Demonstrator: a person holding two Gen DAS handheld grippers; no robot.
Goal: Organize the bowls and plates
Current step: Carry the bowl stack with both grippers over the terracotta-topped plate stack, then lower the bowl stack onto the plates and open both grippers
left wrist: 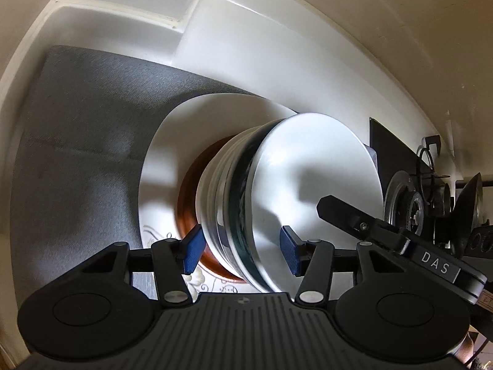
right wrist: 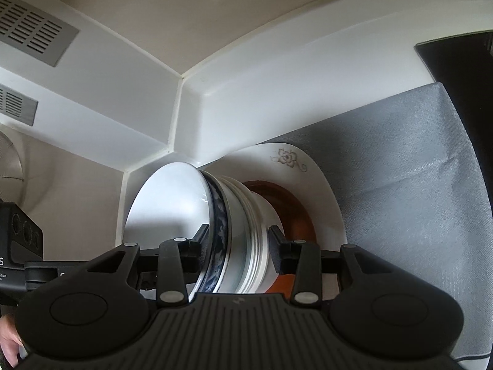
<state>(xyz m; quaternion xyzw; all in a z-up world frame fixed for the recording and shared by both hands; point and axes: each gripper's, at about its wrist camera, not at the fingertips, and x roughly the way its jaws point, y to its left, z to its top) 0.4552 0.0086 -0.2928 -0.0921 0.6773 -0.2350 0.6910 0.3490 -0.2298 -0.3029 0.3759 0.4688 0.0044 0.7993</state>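
Note:
A stack of nested white bowls (left wrist: 295,191) sits on a brown dish (left wrist: 188,203) on a large white plate (left wrist: 166,166) with a flower pattern. The top bowl has a dark blue band under its rim (right wrist: 218,231). My left gripper (left wrist: 243,254) is open, its blue pads either side of the stack's wall. My right gripper (right wrist: 238,248) is also open, its fingers straddling the same stack (right wrist: 246,231) from the opposite side. The right gripper's body (left wrist: 400,234) shows in the left wrist view over the top bowl. The plate (right wrist: 326,191) and brown dish (right wrist: 295,203) show in the right wrist view too.
The plate lies on a grey mat (left wrist: 77,154) in a white counter corner (left wrist: 123,12). A black gas hob with burners (left wrist: 413,200) is at the right in the left wrist view. Wall vents (right wrist: 34,27) show at the upper left of the right wrist view.

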